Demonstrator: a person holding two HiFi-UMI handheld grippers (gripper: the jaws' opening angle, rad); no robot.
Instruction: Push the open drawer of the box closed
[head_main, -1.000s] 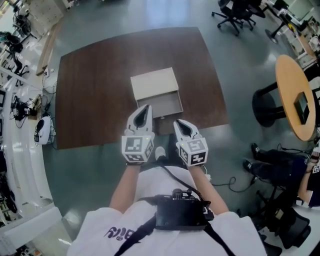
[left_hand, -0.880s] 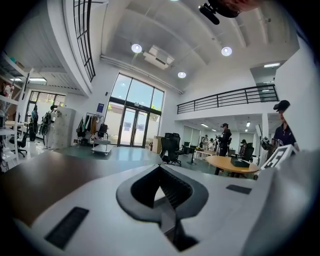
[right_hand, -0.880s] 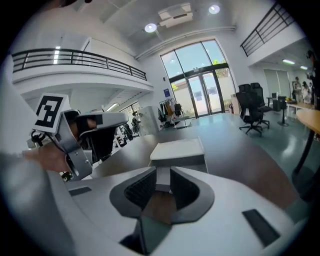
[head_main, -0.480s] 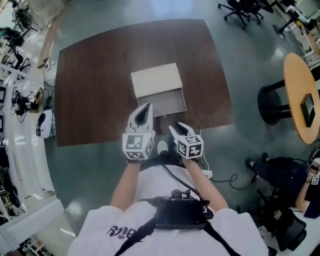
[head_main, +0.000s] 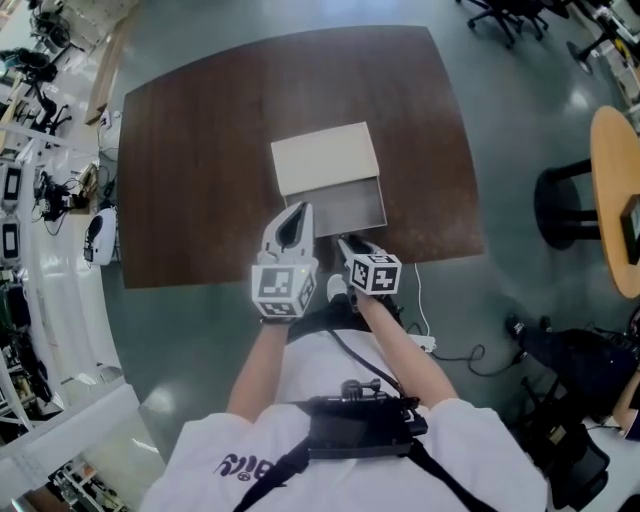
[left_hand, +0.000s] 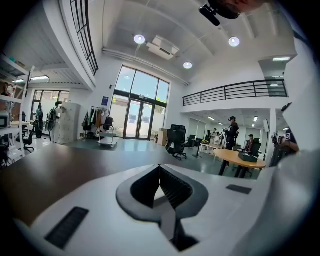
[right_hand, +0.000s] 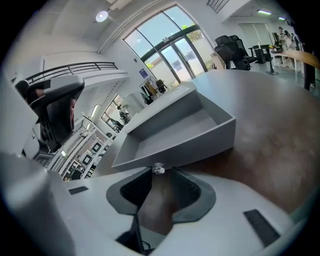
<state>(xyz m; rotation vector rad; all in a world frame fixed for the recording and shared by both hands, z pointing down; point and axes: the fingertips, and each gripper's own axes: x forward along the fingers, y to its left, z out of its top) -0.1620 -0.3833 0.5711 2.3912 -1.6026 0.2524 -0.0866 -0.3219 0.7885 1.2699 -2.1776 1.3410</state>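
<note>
The pale box (head_main: 325, 155) sits mid-table on the dark wooden table (head_main: 200, 170), with its grey drawer (head_main: 347, 206) pulled out toward me. In the right gripper view the drawer front (right_hand: 190, 145) fills the middle and its small clear knob (right_hand: 159, 168) sits just at my fingertips. My right gripper (head_main: 343, 241) (right_hand: 159, 174) is open, right in front of the drawer face, with nothing gripped. My left gripper (head_main: 298, 210) (left_hand: 159, 167) is shut and empty, beside the drawer's near left corner, and its camera looks out over the bare tabletop.
The table's near edge (head_main: 300, 272) runs just under both grippers. A round wooden table (head_main: 620, 190) and a black stool base (head_main: 560, 205) stand at the right. A white cable (head_main: 440, 345) lies on the floor. White benches with equipment (head_main: 40, 200) line the left.
My right gripper has moved forward and left, from over the table's edge up to the drawer front. The left gripper has held its place beside the drawer. The head view has shifted.
</note>
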